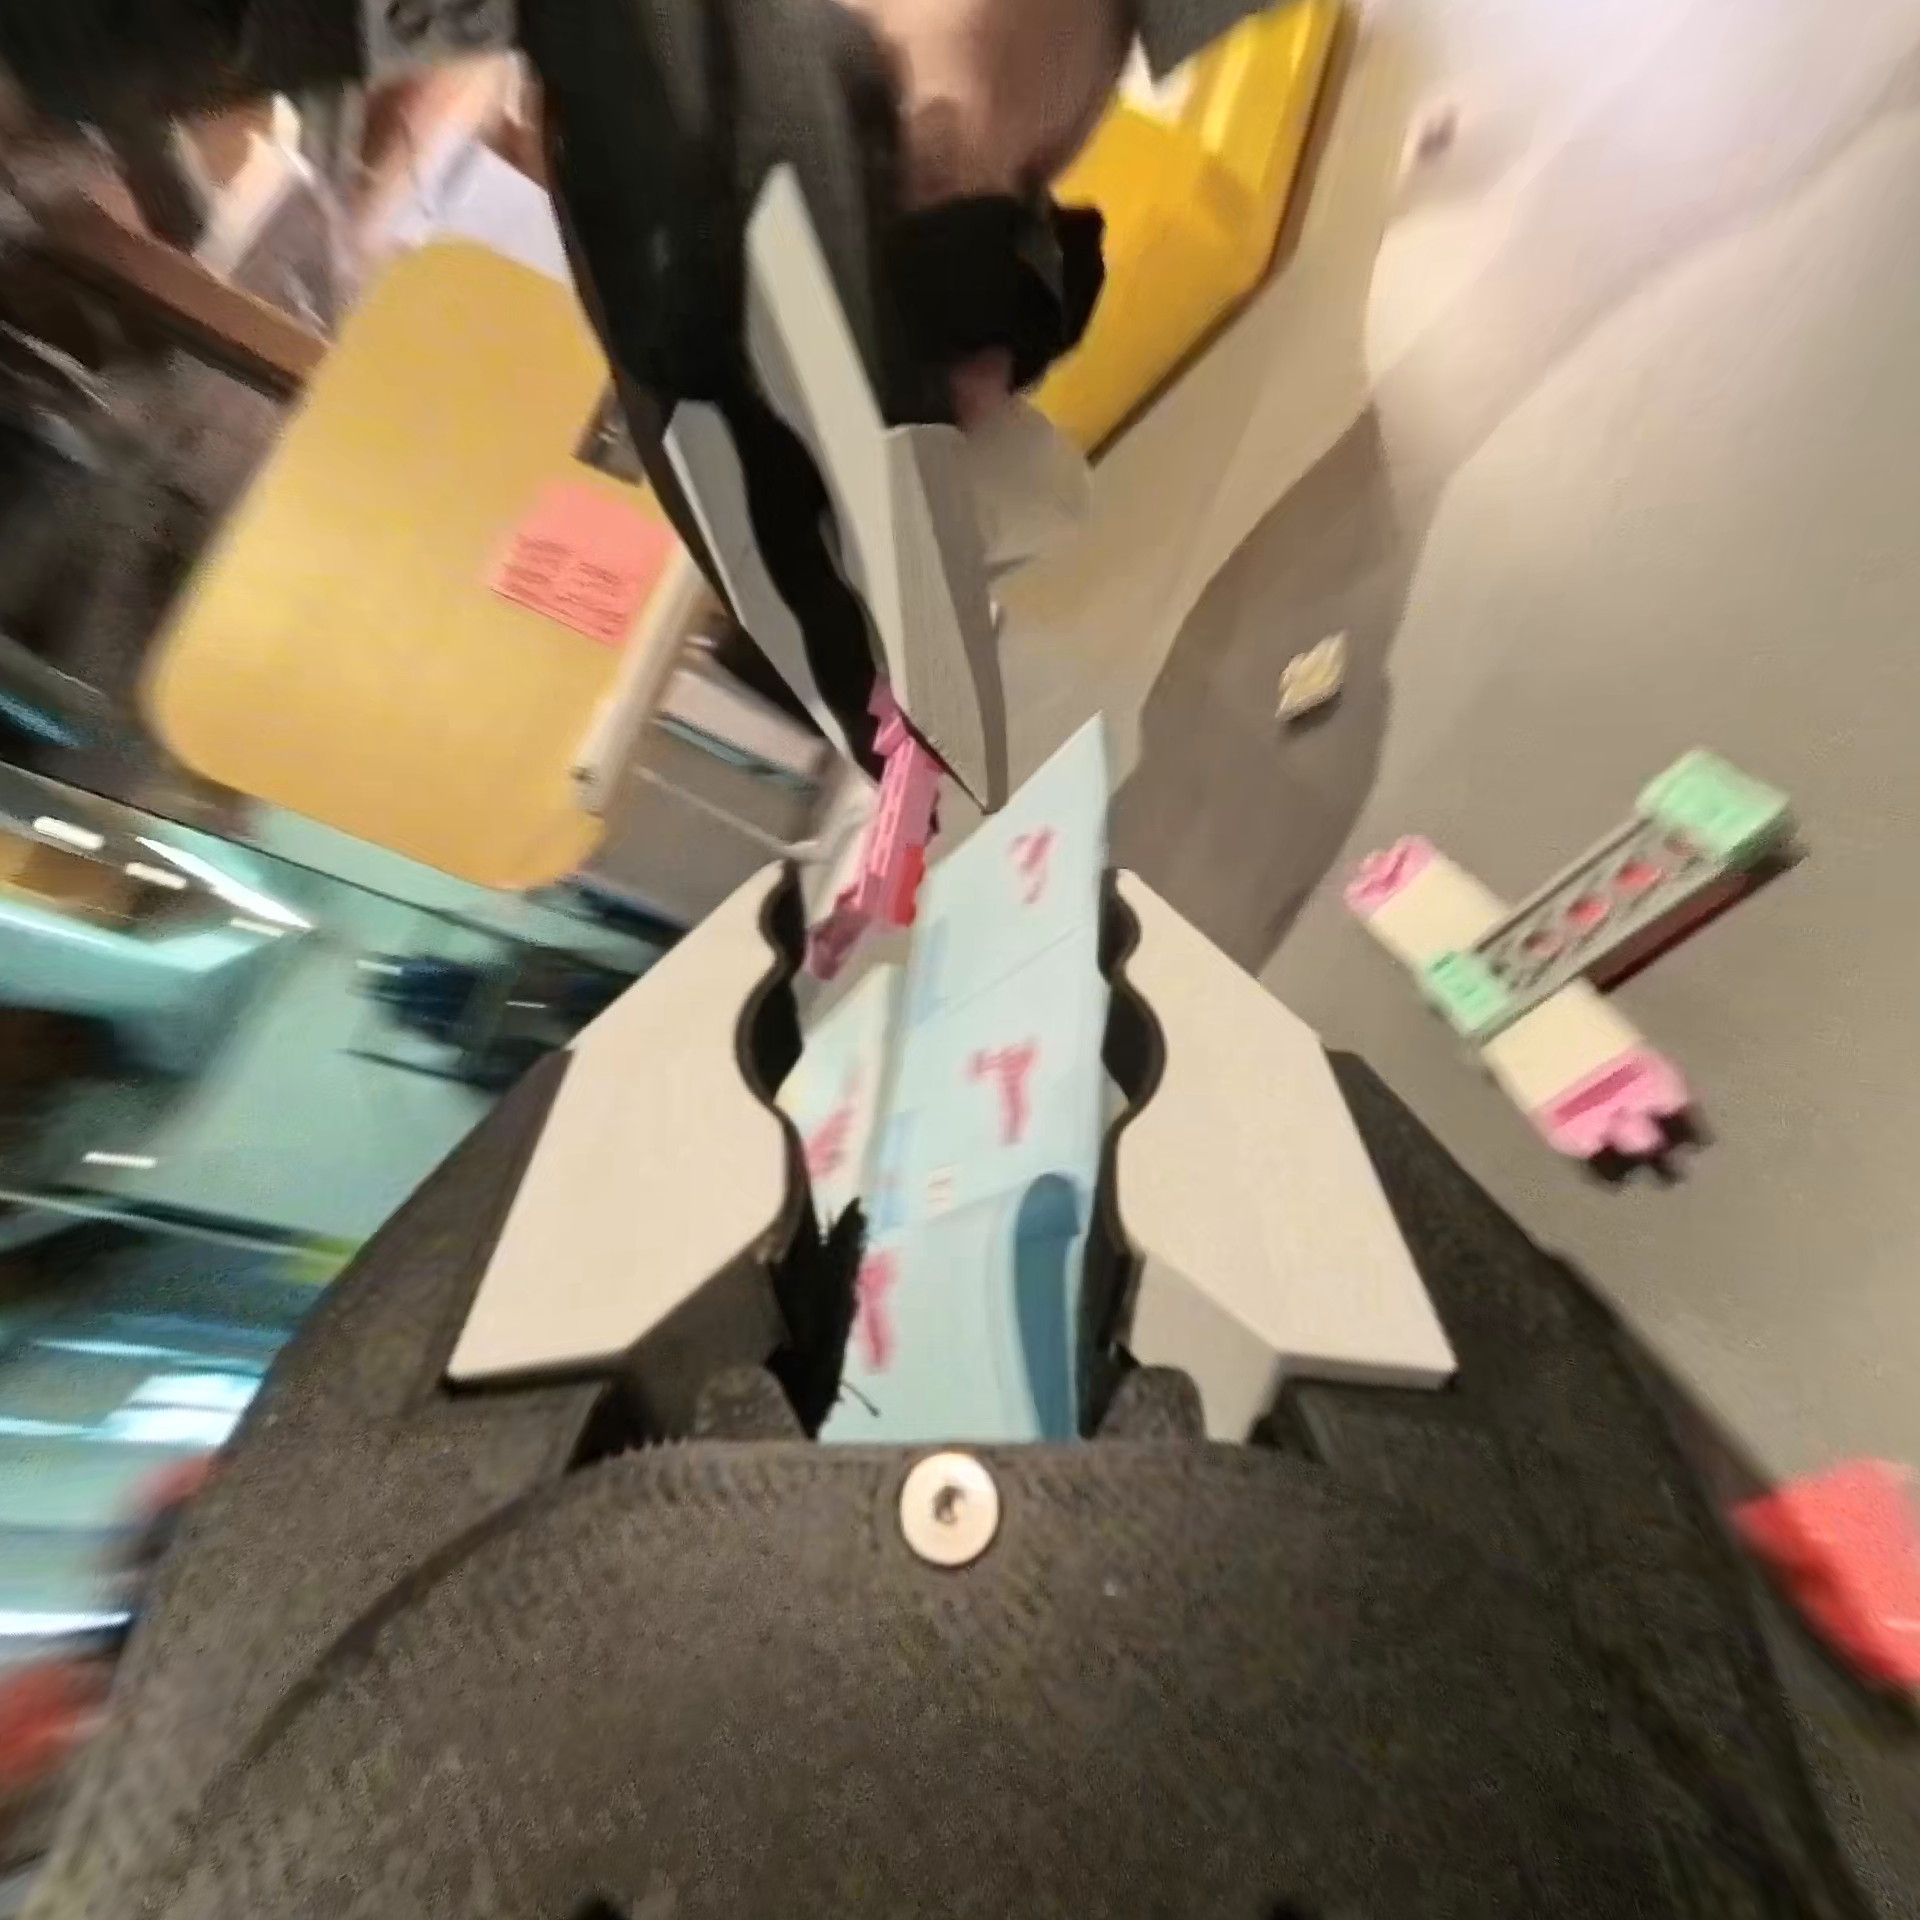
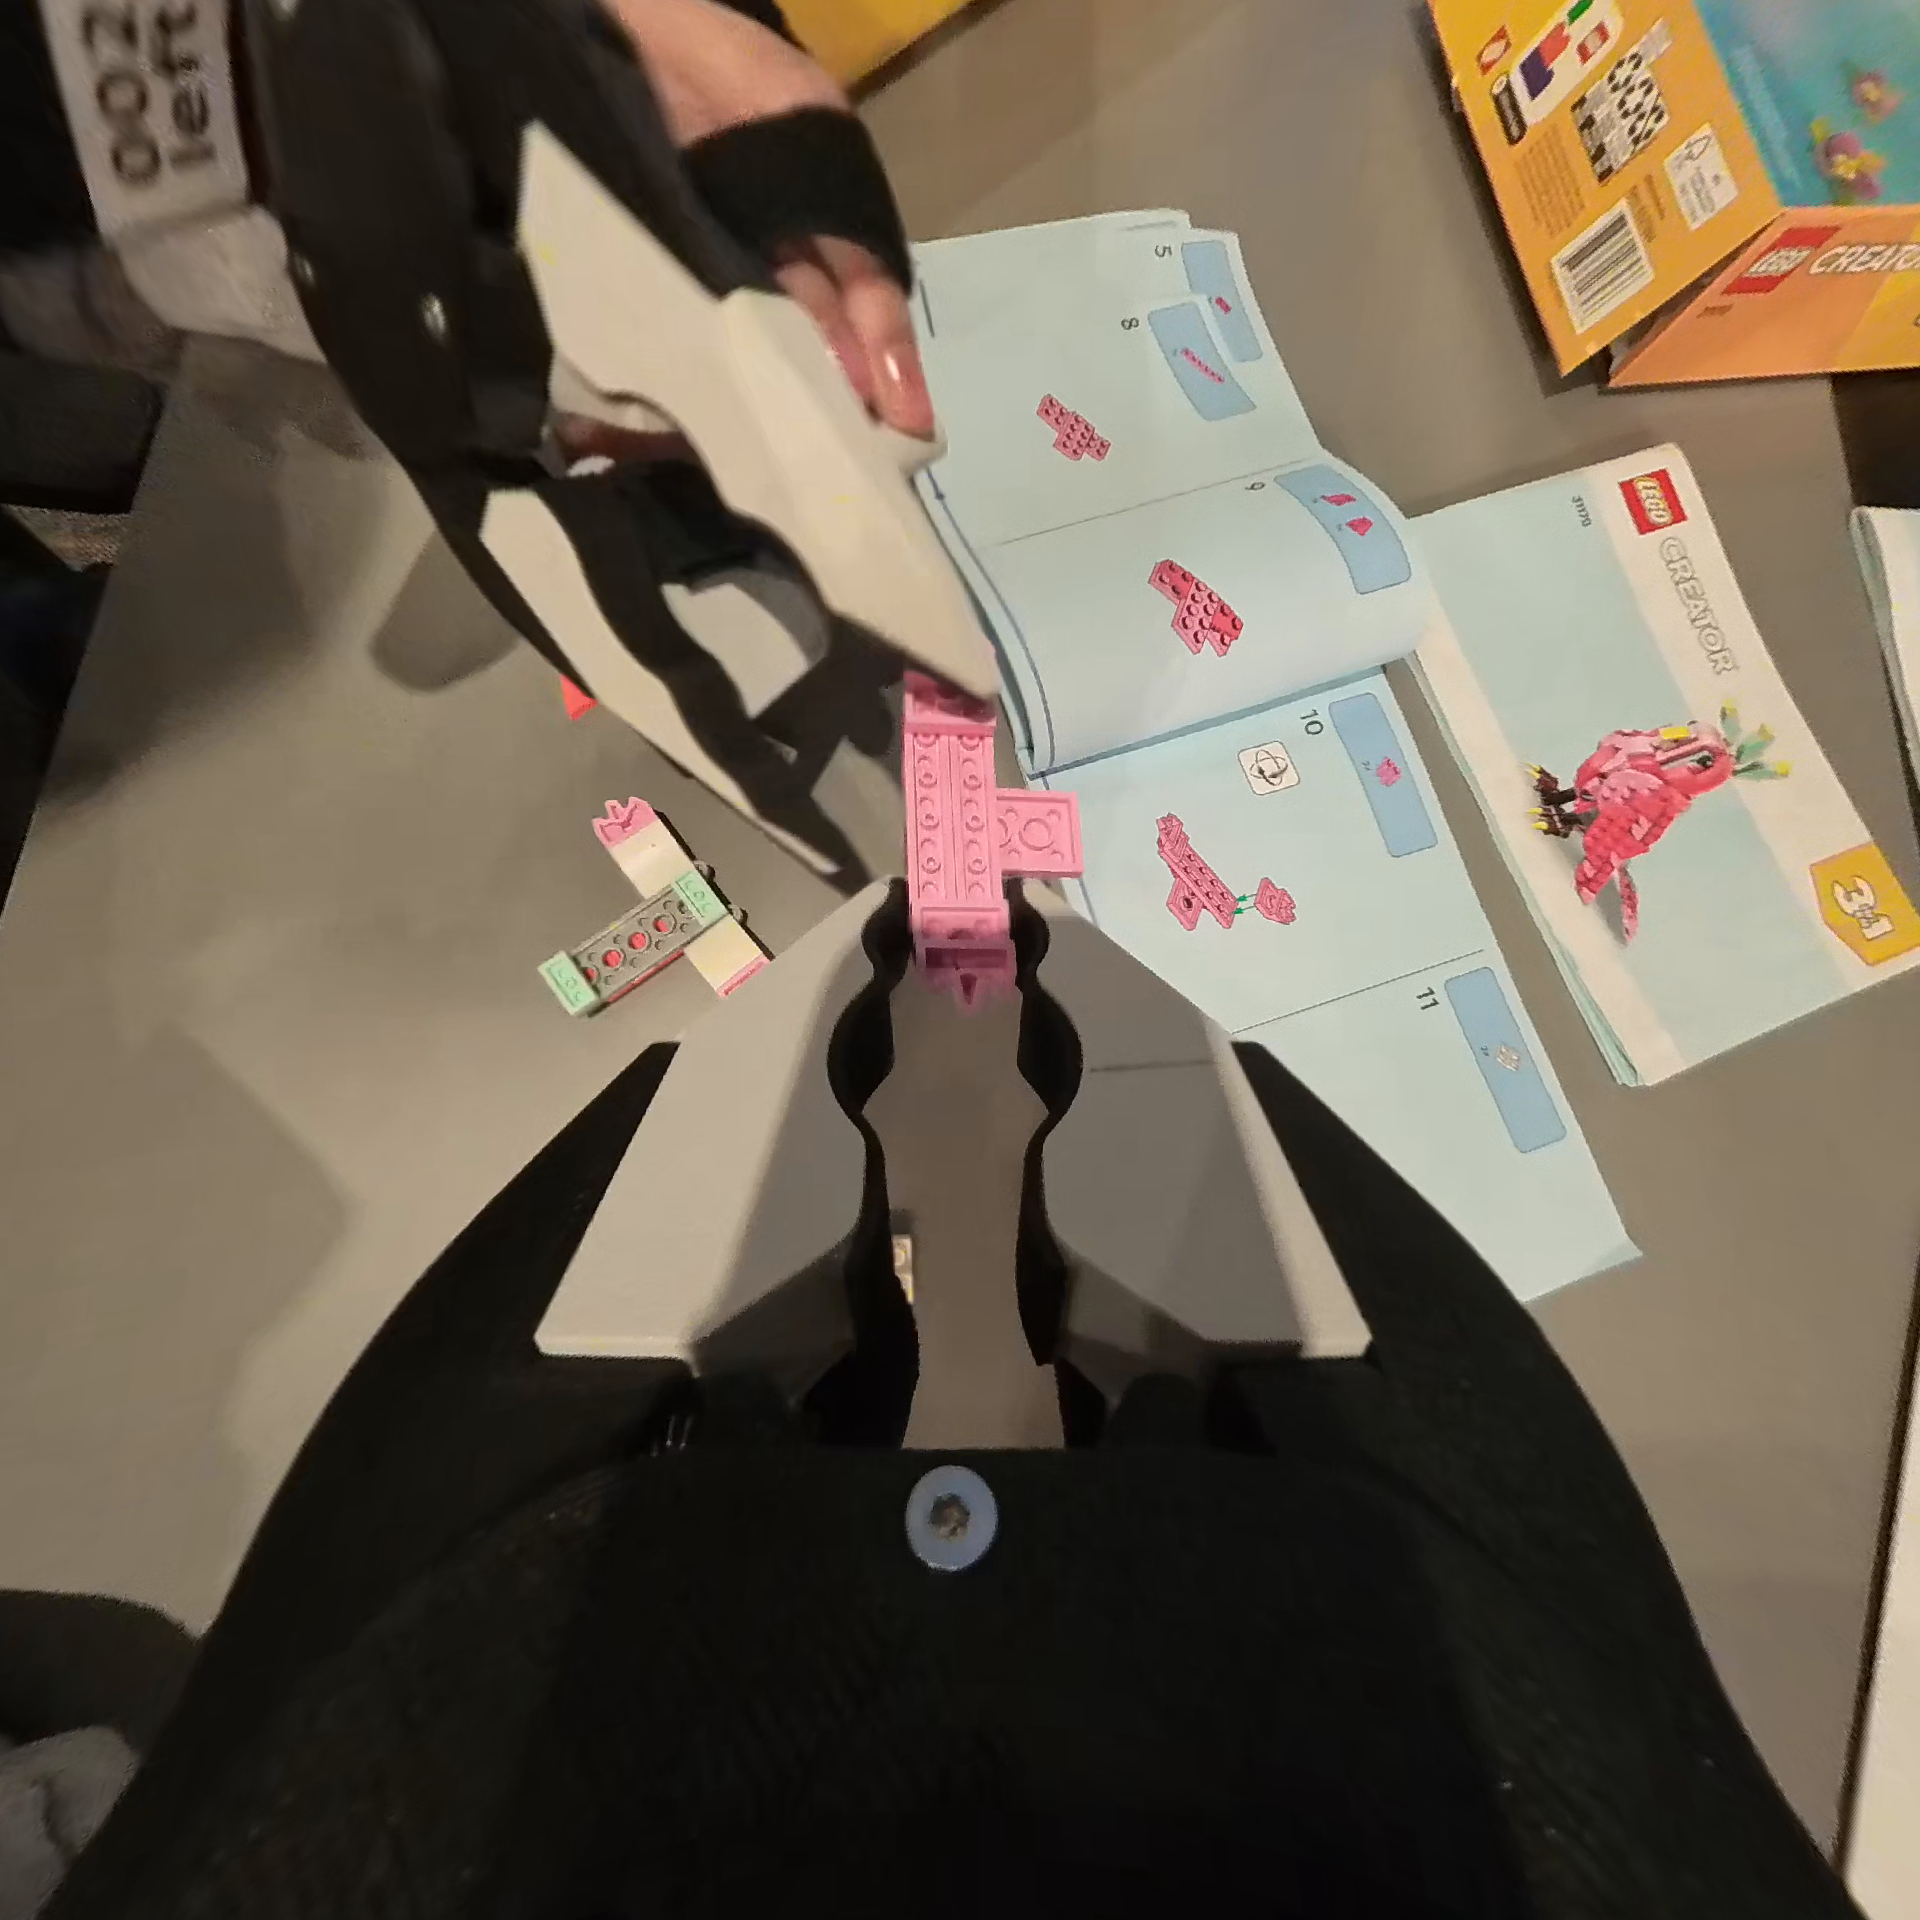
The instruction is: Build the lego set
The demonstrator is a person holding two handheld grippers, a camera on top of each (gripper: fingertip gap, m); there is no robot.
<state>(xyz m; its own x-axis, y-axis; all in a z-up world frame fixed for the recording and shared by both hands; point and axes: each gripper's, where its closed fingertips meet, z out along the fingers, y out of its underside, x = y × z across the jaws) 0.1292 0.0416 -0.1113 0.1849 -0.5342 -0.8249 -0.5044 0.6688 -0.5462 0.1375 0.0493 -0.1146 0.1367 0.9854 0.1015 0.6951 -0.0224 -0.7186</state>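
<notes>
Fingertips of the right gripper (image 2: 956,914) pinch the near end of a pink brick assembly (image 2: 951,821), a long plate with a short wing jutting to one side, held up above the grey table (image 2: 260,1091); the left gripper (image 2: 971,681) reaches in from the far side and meets the opposite end of the same piece, though from the right wrist view I cannot tell whether its jaws are actually clamping it or just touching; in the left wrist view its fingers (image 1: 1195,1091) stand apart with only the blurred booklet showing between them; beyond the piece the open instruction booklet (image 2: 1195,644) lies flat, a second closed booklet (image 2: 1683,790) beside it and the orange box (image 2: 1662,177) at the far corner; off to the left of the piece sits a finished sub-assembly (image 2: 655,914), a white, grey and mint cross with pink ends; the work seems to be mid-build on the pink body section; the next move probably needs a steady hold on one end while the other gripper lets go to fetch the following brick.
</notes>
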